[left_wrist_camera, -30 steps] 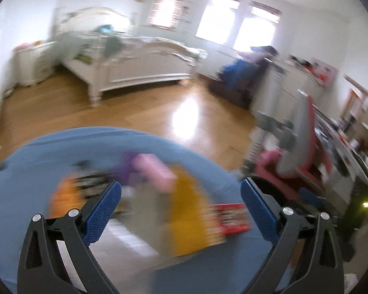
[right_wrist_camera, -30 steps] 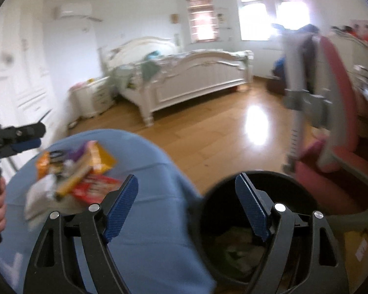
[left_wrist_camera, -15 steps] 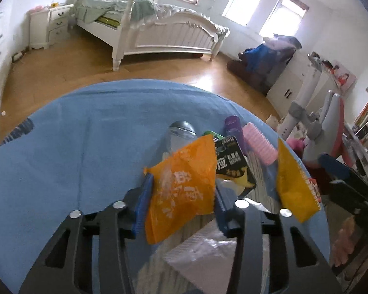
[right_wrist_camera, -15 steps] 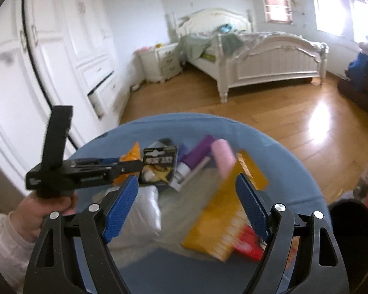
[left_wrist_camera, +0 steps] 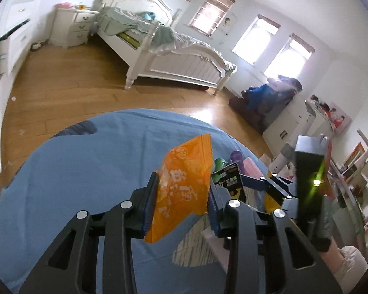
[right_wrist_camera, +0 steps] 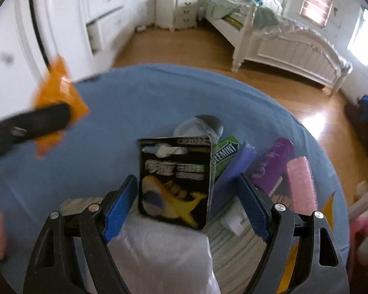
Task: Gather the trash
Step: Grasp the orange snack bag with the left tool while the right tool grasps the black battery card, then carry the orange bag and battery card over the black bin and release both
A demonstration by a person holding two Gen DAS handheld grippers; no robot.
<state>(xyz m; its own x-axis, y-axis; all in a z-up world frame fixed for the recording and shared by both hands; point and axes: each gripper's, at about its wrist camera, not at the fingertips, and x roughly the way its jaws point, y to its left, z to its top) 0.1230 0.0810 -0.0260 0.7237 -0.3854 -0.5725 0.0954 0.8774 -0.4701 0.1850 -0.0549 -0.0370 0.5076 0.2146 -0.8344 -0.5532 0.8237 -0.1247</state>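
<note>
No bin or other container shows in either view; the trash lies loose on a round table under a blue cloth (right_wrist_camera: 139,103). The landmark is the black card (right_wrist_camera: 175,181), a battery pack with a yellow shark on it, tilted up on a clear plastic bag (right_wrist_camera: 159,252). Behind the card sits a clear lidded cup (right_wrist_camera: 198,127); just right of it a green mint pack (right_wrist_camera: 224,154), then a blue-violet wrapper (right_wrist_camera: 233,171), a purple tube (right_wrist_camera: 272,164) and a pink roller (right_wrist_camera: 301,183) farthest right. The left gripper (left_wrist_camera: 181,196) is pinched partway shut on an orange wrapper (left_wrist_camera: 184,186), blue pads pressing both sides, the wrapper lifted clear of the cloth and up to the left of the card; in the right wrist view it appears blurred (right_wrist_camera: 59,93). The right gripper (right_wrist_camera: 184,203) hangs over the card with its jaws closing; the card lies between the pads, its left edge next to the left pad (right_wrist_camera: 120,205), the right pad (right_wrist_camera: 252,210) apart from it over the blue-violet wrapper, neither pressing it.
</note>
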